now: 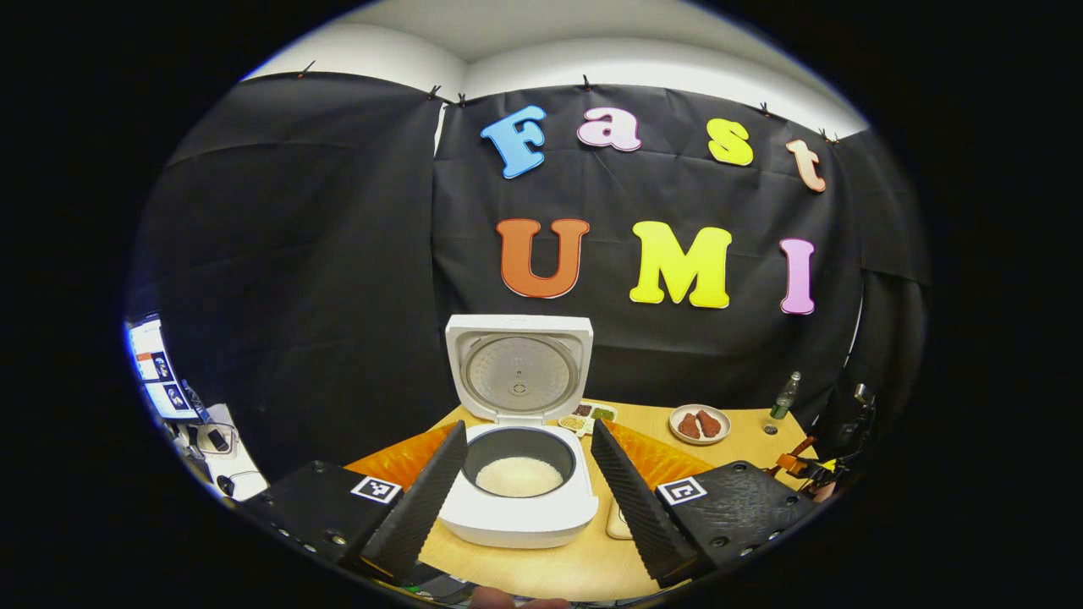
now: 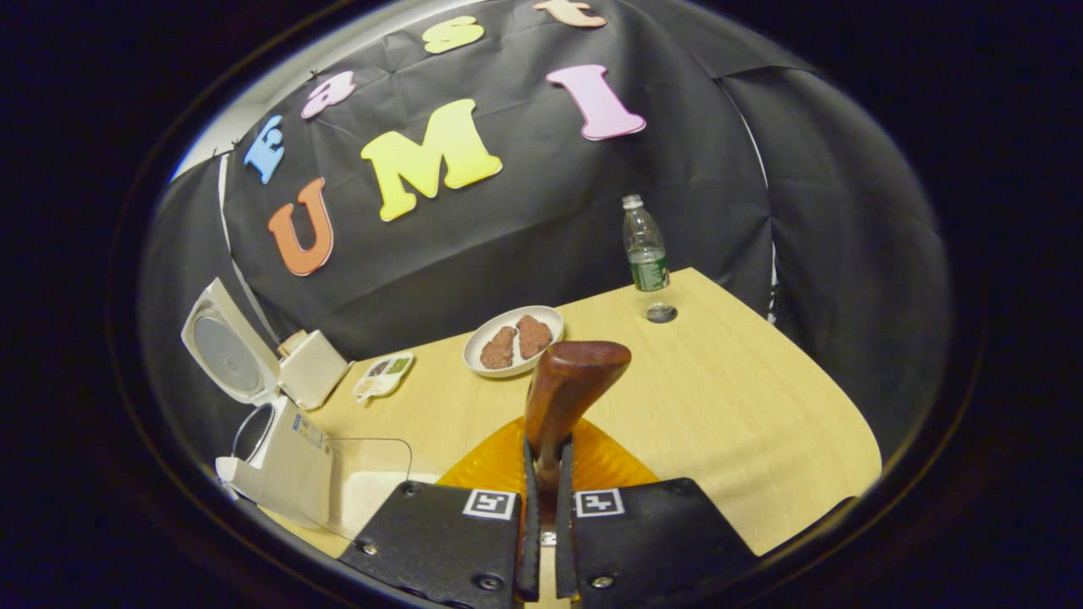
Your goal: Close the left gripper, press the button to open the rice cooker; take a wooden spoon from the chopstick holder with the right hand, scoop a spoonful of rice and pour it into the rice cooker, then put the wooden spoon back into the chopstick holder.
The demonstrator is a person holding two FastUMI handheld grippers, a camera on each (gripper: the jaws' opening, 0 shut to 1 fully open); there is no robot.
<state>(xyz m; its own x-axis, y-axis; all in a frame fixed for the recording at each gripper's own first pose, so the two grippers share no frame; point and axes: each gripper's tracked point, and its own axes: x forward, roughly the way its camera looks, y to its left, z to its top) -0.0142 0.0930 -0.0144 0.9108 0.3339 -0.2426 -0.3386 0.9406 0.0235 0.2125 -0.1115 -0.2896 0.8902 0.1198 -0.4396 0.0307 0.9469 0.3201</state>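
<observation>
The rice cooker (image 1: 518, 474) sits open on the desk (image 1: 744, 440), its lid (image 1: 519, 368) tipped straight up and back, and white rice (image 1: 519, 476) lies in the dark inner pot. The left gripper (image 1: 529, 486) hovers in front of it with its 2 fingers (image 1: 420, 499) spread wide, 1 to each side of the cooker's body, touching nothing. An orange mat (image 1: 406, 457) shows under and behind the cooker.

In the right gripper view, the right gripper (image 2: 546, 499) has its fingers (image 2: 529, 516) drawn in narrow and clamped on the handle of the wooden spoon (image 2: 567, 389). The spoon stands up out of the grip, its broad rounded end uppermost and turned away from the camera, so whether it carries rice I cannot tell. Over on the left of this view the open cooker (image 2: 279, 457) appears again, lid (image 2: 224, 351) raised, with a clear container (image 2: 372, 482) just beside it.

Further back on the desk, a white plate (image 2: 512, 338) holds 2 reddish-brown pieces, a small divided dish (image 2: 385, 374) of mixed grains sits near the cooker, and a plastic bottle (image 2: 645, 249) stands at the far edge with its cap (image 2: 661, 313) lying just beside it.
</observation>
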